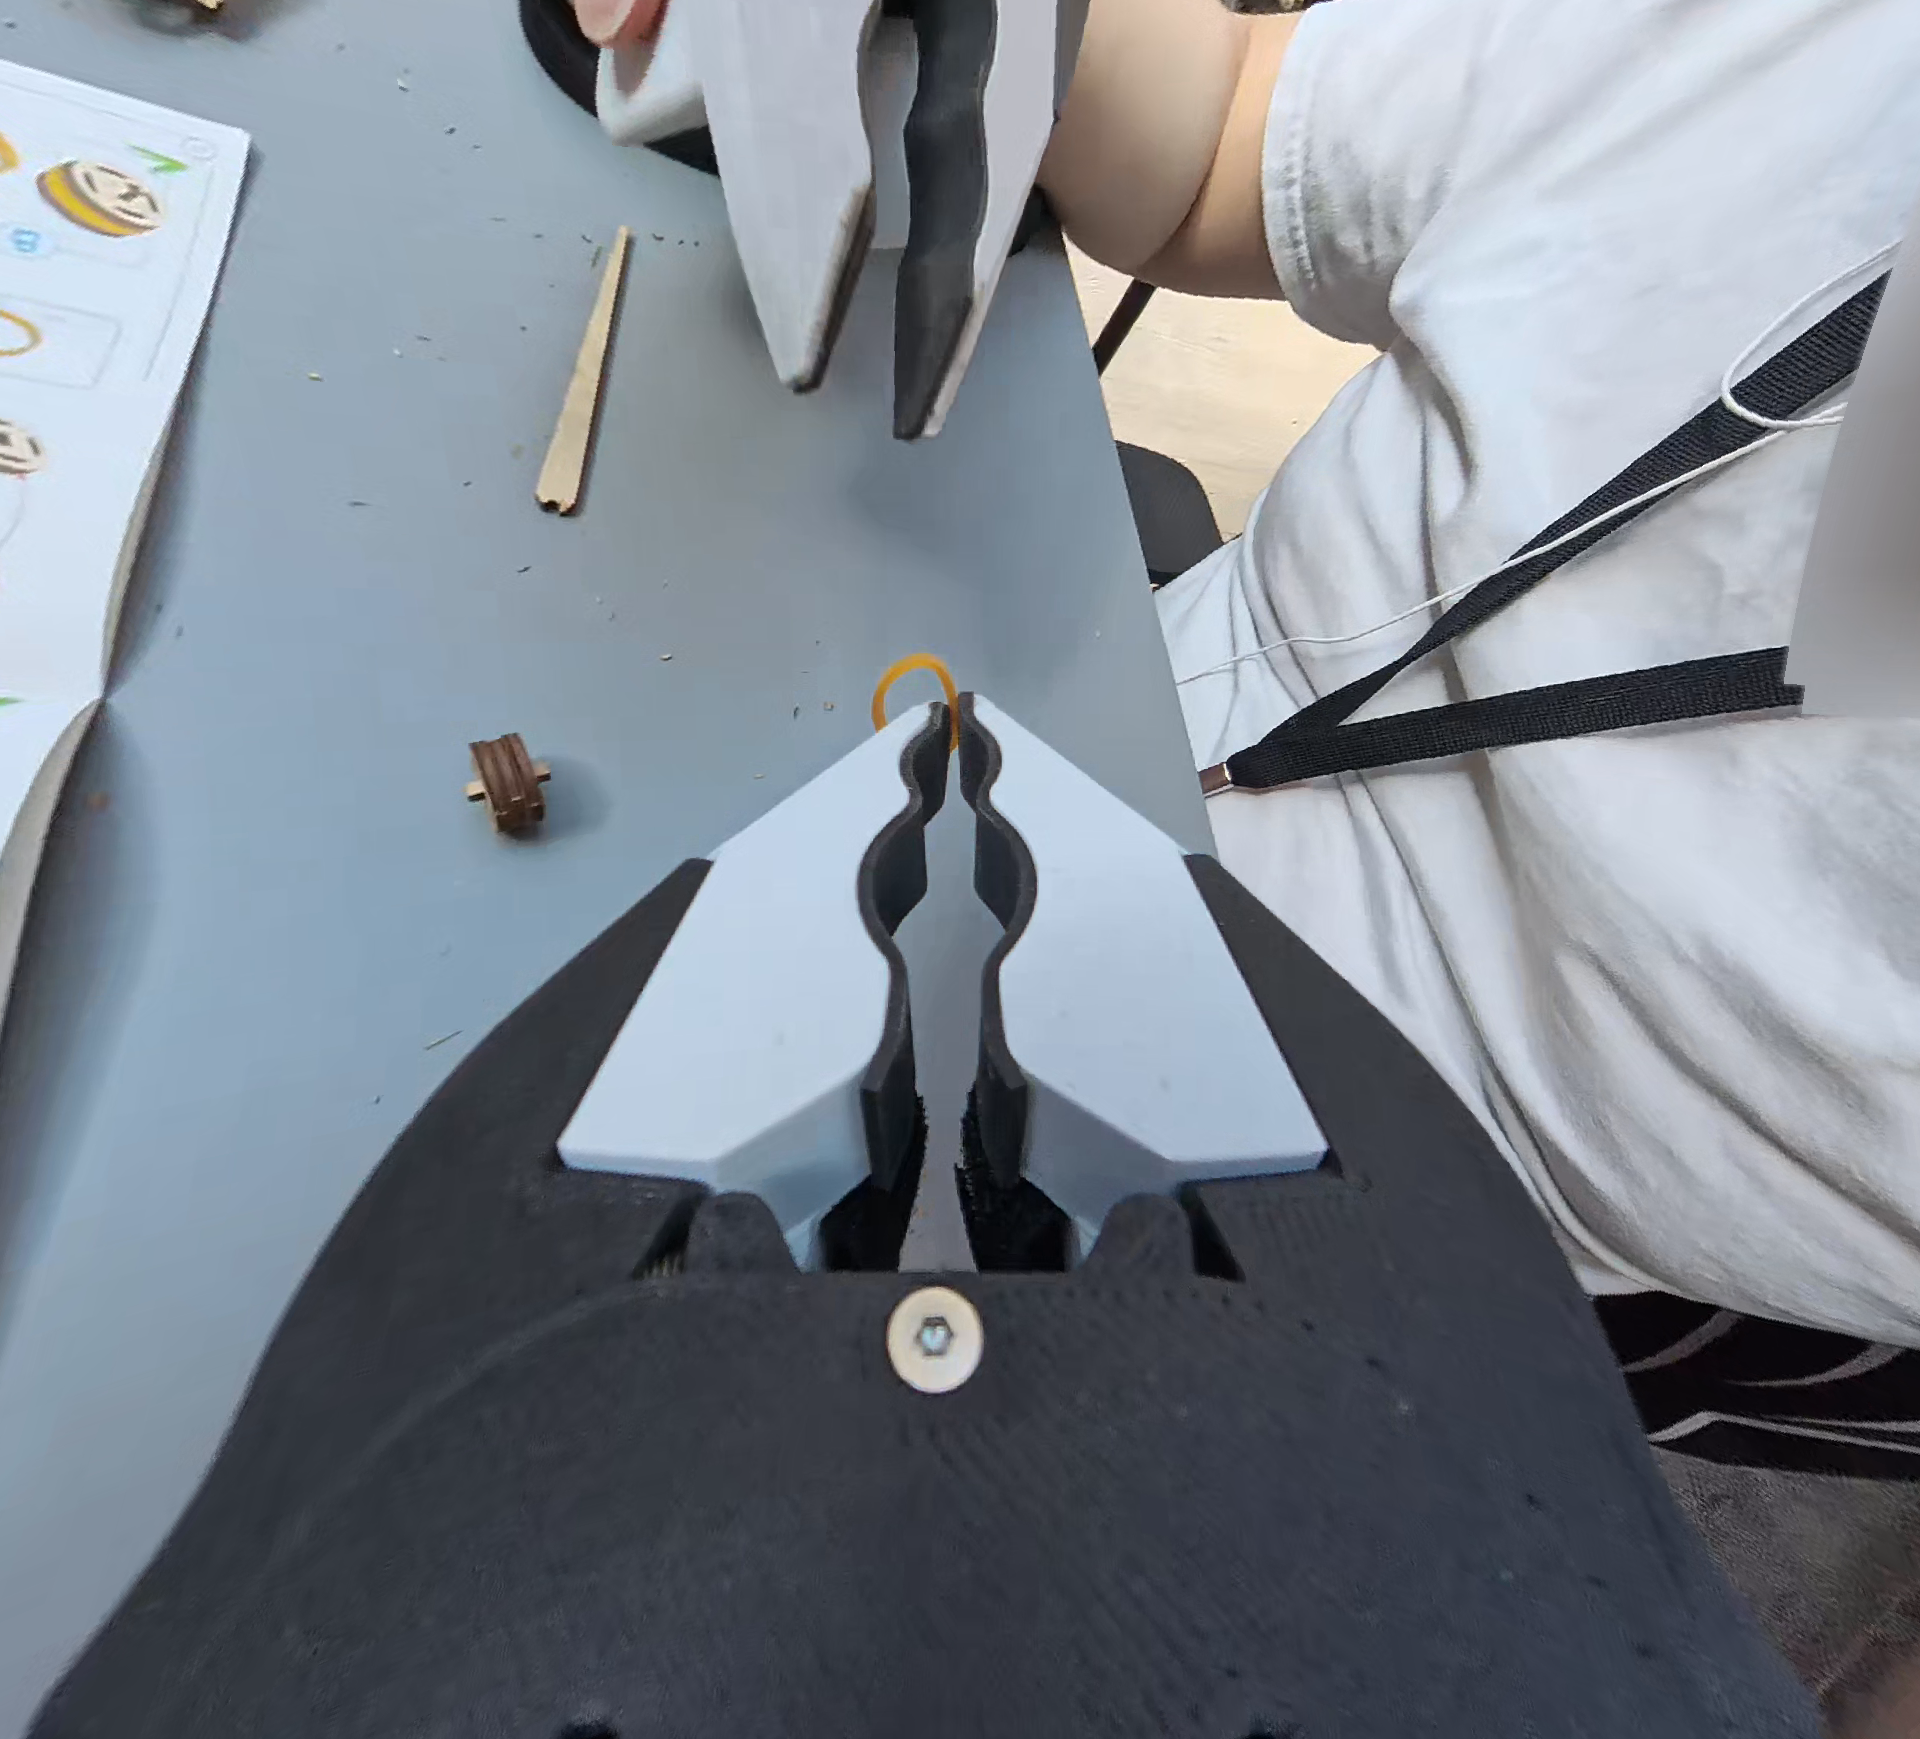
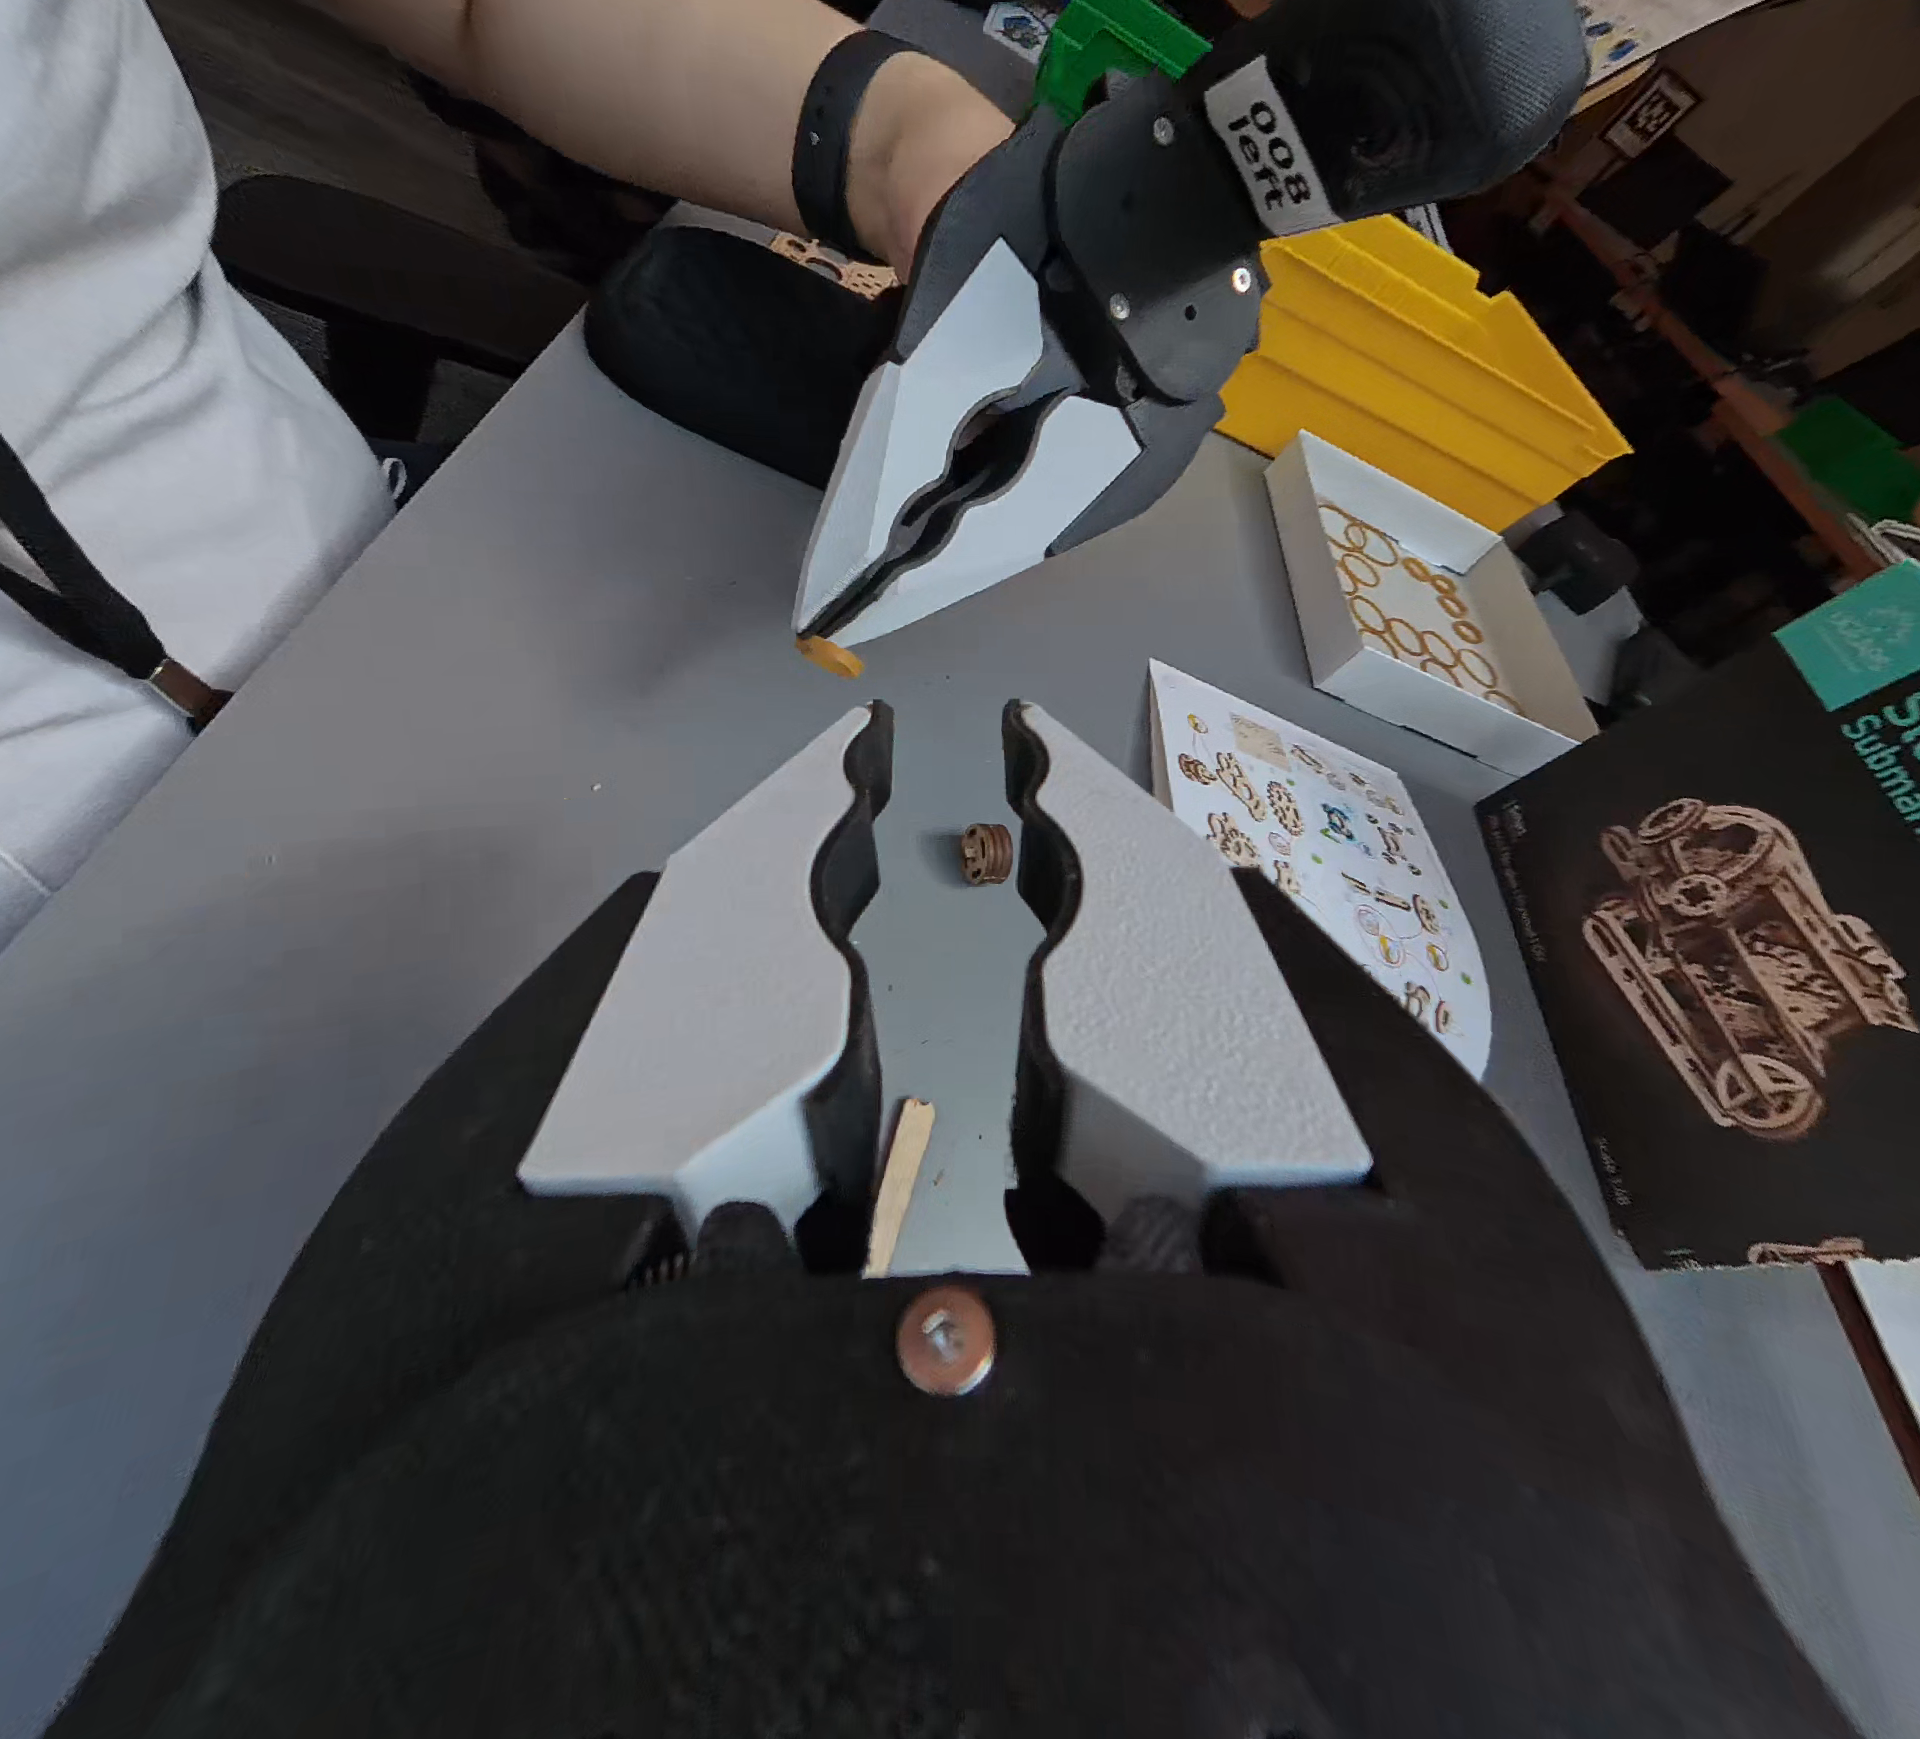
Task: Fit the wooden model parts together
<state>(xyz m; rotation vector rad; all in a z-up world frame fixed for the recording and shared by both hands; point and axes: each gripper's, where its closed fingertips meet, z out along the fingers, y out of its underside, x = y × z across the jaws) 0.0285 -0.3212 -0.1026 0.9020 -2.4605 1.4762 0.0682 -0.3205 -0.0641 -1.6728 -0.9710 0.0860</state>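
Here left gripper pinches rubber band; right gripper agape.

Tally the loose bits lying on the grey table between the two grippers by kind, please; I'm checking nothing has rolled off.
Yellow rubber band, pinched at the left gripper tips: 1
Small dark wooden spool: 1
Pale wooden stick: 1
Total: 3
The right gripper is open and holds none of them.
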